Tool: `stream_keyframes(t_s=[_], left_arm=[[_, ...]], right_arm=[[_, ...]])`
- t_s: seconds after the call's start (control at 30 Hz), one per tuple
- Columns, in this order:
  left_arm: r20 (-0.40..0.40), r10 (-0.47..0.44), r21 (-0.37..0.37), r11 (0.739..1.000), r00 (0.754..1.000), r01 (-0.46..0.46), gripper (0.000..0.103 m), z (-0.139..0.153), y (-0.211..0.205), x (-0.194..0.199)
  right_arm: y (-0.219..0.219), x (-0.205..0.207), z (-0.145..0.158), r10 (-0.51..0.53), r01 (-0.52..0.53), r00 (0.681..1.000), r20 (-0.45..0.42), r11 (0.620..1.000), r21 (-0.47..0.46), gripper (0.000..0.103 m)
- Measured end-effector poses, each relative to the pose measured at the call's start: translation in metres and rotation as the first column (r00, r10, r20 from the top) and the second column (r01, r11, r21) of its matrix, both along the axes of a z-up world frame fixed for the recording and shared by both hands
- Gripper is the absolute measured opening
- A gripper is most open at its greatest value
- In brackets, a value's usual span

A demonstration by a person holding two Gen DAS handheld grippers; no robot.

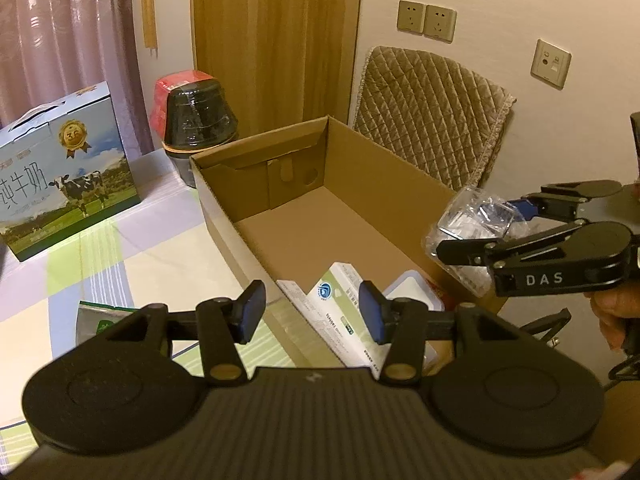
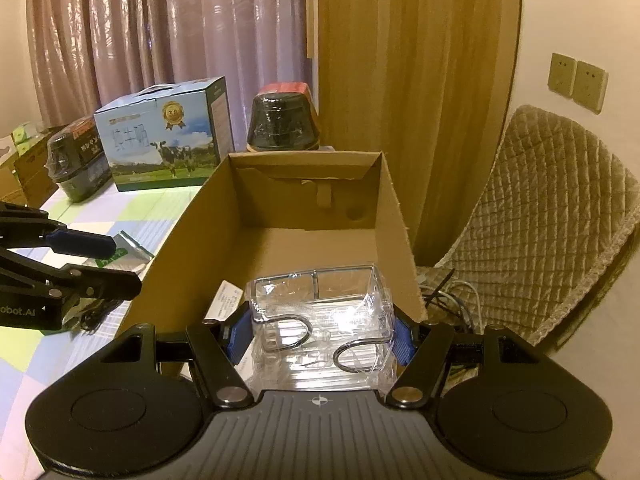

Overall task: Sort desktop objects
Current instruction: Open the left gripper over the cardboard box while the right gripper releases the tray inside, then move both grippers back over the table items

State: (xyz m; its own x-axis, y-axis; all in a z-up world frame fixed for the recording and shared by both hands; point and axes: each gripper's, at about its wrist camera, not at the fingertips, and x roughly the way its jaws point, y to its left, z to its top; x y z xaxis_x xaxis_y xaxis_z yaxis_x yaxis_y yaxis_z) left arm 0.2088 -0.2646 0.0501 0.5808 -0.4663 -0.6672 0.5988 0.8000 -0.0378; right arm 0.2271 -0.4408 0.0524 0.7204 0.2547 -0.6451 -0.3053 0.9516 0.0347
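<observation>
On the checked worktop (image 1: 132, 248) before pink curtains (image 2: 160, 28), my left claw (image 1: 312, 312) hung spread and empty above a white medicine box (image 1: 344, 320) in the cardboard box (image 1: 384, 176), my right claw (image 2: 322, 336) pinching a clear plastic package (image 2: 320, 320).

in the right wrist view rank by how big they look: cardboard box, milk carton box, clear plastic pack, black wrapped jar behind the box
1. cardboard box
2. clear plastic pack, though it sits nearest the camera
3. milk carton box, close to the pack, so that order is unsure
4. black wrapped jar
</observation>
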Motion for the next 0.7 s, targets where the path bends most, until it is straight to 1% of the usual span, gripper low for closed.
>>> stream_keyframes(t_s=[0.13, 0.17, 0.2, 0.27, 0.7], left_arm=[[-0.003, 0.008, -0.007, 1.0, 1.0, -0.008, 0.047, -0.001, 0.005, 0.001], [-0.003, 0.009, -0.007, 1.0, 1.0, -0.009, 0.048, -0.001, 0.007, 0.0], [-0.003, 0.008, -0.007, 1.0, 1.0, -0.008, 0.048, -0.001, 0.008, 0.0], [-0.002, 0.007, -0.006, 1.0, 1.0, -0.007, 0.049, -0.001, 0.011, -0.001], [-0.002, 0.045, 0.011, 0.999, 0.999, -0.045, 0.052, -0.001, 0.052, -0.014]], right_arm=[[0.005, 0.003, -0.002, 0.006, -0.006, 1.0, -0.013, 1.0, 0.031, 0.065], [0.005, 0.004, -0.003, 0.006, -0.006, 1.0, -0.017, 0.999, 0.041, 0.069], [0.005, 0.005, -0.002, -0.003, 0.004, 1.0, -0.014, 0.999, 0.05, 0.077], [0.005, 0.004, 0.0, -0.015, 0.015, 1.0, 0.001, 0.998, 0.057, 0.082], [0.007, -0.016, 0.006, -0.02, 0.02, 1.0, -0.007, 0.999, 0.051, 0.085]])
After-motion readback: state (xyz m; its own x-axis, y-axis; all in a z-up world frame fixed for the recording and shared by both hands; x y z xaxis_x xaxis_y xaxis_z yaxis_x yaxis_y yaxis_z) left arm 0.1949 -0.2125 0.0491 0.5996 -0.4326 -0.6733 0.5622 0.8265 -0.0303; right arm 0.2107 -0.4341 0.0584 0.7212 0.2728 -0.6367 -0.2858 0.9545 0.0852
